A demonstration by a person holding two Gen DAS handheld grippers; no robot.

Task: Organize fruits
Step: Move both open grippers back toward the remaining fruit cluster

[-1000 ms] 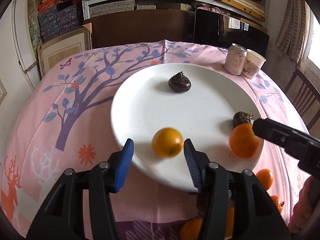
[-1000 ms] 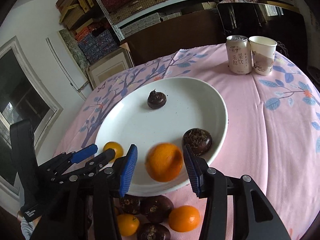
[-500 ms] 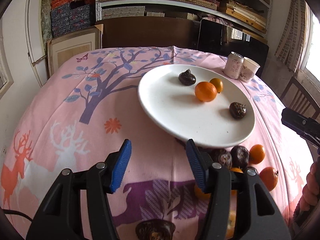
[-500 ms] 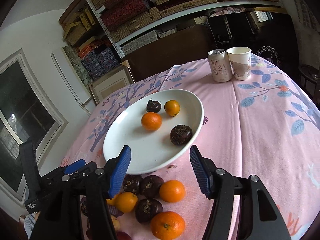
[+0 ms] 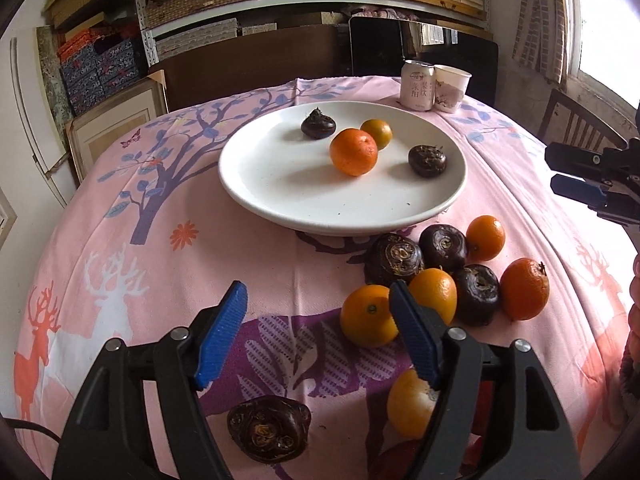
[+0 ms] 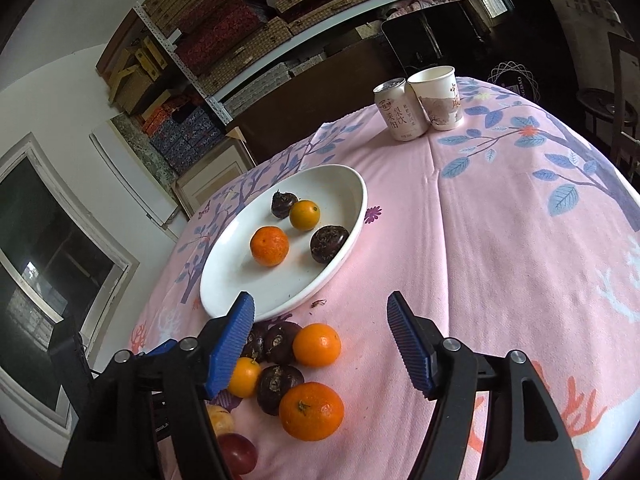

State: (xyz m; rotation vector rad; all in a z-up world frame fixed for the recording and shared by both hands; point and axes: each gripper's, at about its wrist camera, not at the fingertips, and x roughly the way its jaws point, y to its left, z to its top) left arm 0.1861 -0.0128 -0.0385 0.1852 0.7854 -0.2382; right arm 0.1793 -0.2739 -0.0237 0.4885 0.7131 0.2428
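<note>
A white plate (image 5: 280, 184) (image 6: 224, 280) on the pink tablecloth holds a large orange (image 5: 353, 151) (image 6: 269, 246), a small orange (image 5: 377, 133) (image 6: 305, 215) and two dark water chestnuts (image 5: 427, 161) (image 5: 318, 124). A heap of loose oranges (image 5: 367, 316) (image 6: 311, 411) and water chestnuts (image 5: 442, 247) (image 6: 277, 388) lies on the cloth in front of the plate. My left gripper (image 5: 318, 330) is open and empty above the cloth, left of the heap. My right gripper (image 6: 320, 346) is open and empty over the heap; it also shows at the right edge of the left wrist view (image 5: 576, 176).
A drink can (image 5: 417, 85) (image 6: 400, 110) and a paper cup (image 5: 451, 88) (image 6: 438, 98) stand at the table's far side. One water chestnut (image 5: 269, 428) lies alone near the front edge. A chair (image 5: 576, 124) stands at the right; shelves and boxes fill the back wall.
Both grippers have let go of their oranges on the plate and pulled back toward the table's near side. The two oranges rolled to the plate's middle.
</note>
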